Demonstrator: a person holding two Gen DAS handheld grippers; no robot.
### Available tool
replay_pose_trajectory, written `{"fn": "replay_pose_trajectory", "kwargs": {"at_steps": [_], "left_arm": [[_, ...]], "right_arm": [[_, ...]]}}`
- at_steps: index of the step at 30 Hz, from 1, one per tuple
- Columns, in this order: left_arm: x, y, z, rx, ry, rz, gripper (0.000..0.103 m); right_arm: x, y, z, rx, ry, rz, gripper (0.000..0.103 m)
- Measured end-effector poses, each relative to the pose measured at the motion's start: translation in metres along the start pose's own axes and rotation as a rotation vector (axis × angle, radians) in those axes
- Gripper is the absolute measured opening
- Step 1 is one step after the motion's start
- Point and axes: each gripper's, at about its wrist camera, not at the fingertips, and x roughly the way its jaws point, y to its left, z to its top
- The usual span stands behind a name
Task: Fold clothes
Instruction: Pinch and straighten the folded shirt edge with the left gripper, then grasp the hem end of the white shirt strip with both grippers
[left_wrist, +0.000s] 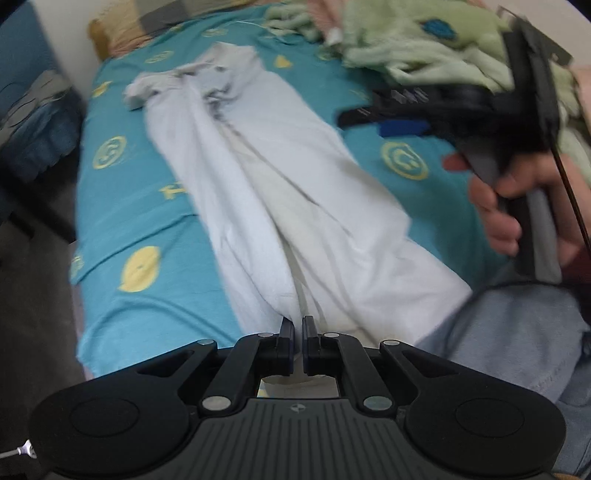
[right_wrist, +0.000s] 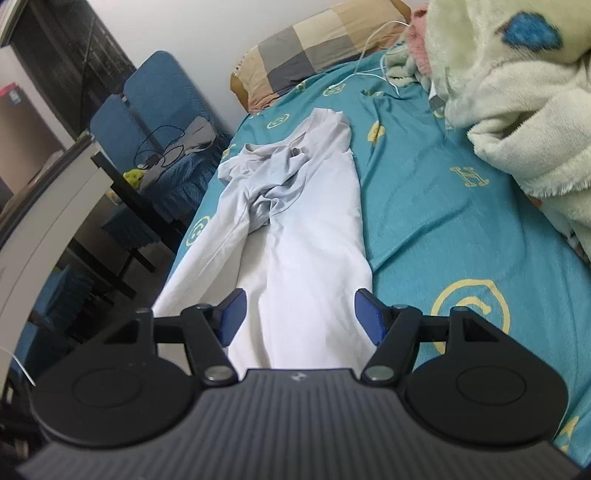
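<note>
White garment (right_wrist: 295, 229) lies lengthwise on the bed (right_wrist: 443, 229), its long axis running away from both grippers, near hem clamped in the left gripper (left_wrist: 298, 328) fingers while the right gripper (right_wrist: 299, 314) fingers stand apart.

From my left wrist view the right gripper (left_wrist: 384, 120) is smeared by motion blur. The white garment (left_wrist: 280, 206) runs under my left gripper (left_wrist: 298, 328), so its near hem is hidden; possibly fabric is pinched there.
</note>
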Motion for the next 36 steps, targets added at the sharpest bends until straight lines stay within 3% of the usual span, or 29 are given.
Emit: {"fn": "replay_pose_trajectory", "kwargs": {"at_steps": [5, 9, 11, 13, 19, 22, 26, 29, 36], "left_arm": [[0.045, -0.03, -0.003, 0.039, 0.061, -0.032, 0.004], [0.071, -0.009, -0.011, -0.062, 0.102, -0.101, 0.008], [0.07, 0.006, -0.013, -0.151, 0.098, -0.151, 0.02], [0.061, 0.023, -0.016, -0.226, 0.056, -0.174, 0.056], [0.046, 0.079, -0.018, -0.494, -0.147, -0.19, 0.08], [0.054, 0.101, -0.022, -0.585, -0.199, -0.137, 0.08], [0.072, 0.117, -0.025, -0.641, -0.17, -0.1, 0.08], [0.081, 0.114, -0.025, -0.631, -0.135, -0.141, 0.08], [0.103, 0.102, -0.024, -0.577, -0.058, -0.144, 0.08]], "right_arm": [[-0.003, -0.006, 0.002, 0.032, -0.002, 0.007, 0.068], [-0.006, -0.012, 0.002, 0.06, 0.008, 0.025, 0.068], [-0.006, -0.017, 0.003, 0.084, 0.023, 0.035, 0.068], [-0.006, -0.022, 0.004, 0.105, 0.046, 0.04, 0.068], [-0.002, -0.029, 0.001, 0.116, 0.099, 0.007, 0.068], [0.001, -0.033, -0.004, 0.11, 0.136, -0.029, 0.068], [0.007, -0.036, -0.016, 0.095, 0.22, -0.084, 0.068], [0.011, -0.031, -0.028, 0.076, 0.295, -0.087, 0.067], [0.01, -0.015, -0.046, 0.016, 0.418, -0.142, 0.067]]}}
